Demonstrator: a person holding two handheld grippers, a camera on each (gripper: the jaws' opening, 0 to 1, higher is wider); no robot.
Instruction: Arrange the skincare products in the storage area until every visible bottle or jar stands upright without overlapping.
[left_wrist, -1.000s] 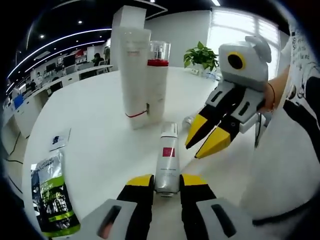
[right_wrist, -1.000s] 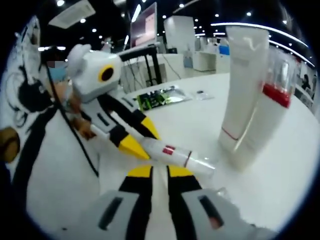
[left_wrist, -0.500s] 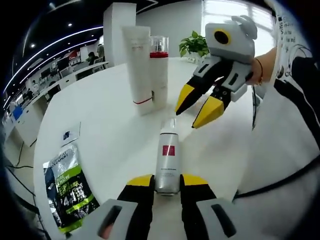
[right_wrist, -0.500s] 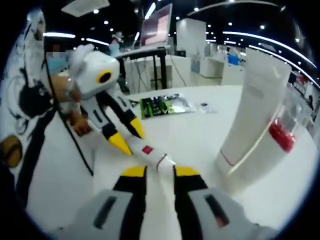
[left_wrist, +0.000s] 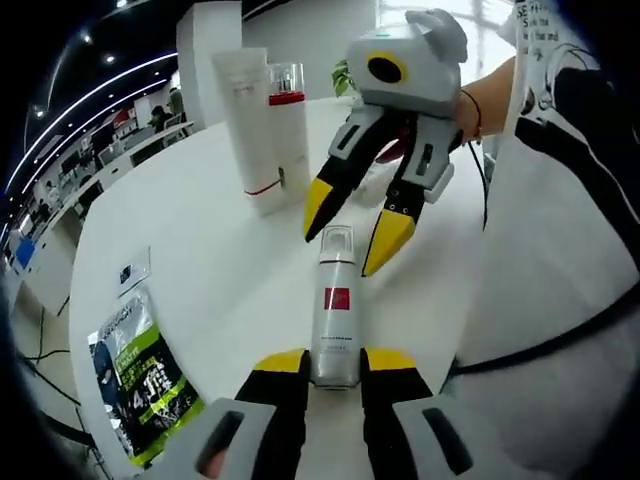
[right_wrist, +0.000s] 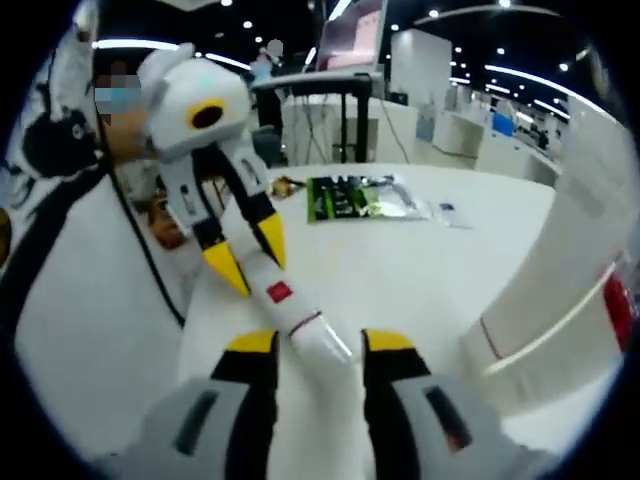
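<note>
The spray bottle (left_wrist: 335, 312) lies flat on the white surface (left_wrist: 200, 230), its base caught between the left gripper's (left_wrist: 334, 362) yellow tips, which look closed on it. Its long axis runs straight away from that gripper, and the clear cap end points at the right gripper (left_wrist: 347, 234). Over the last second the right gripper has come in from well off to the side, and its open jaws now straddle the cap end without yet pinching, as the right gripper view (right_wrist: 318, 343) confirms. So the bottle (right_wrist: 288, 312) is about to be held at both ends, likely ready for tipping upright. Beyond it, the white tube (left_wrist: 245, 125) and red-collared bottle (left_wrist: 288, 125) already stand upright, touching. A green sachet (left_wrist: 135, 375) lies near the edge.
</note>
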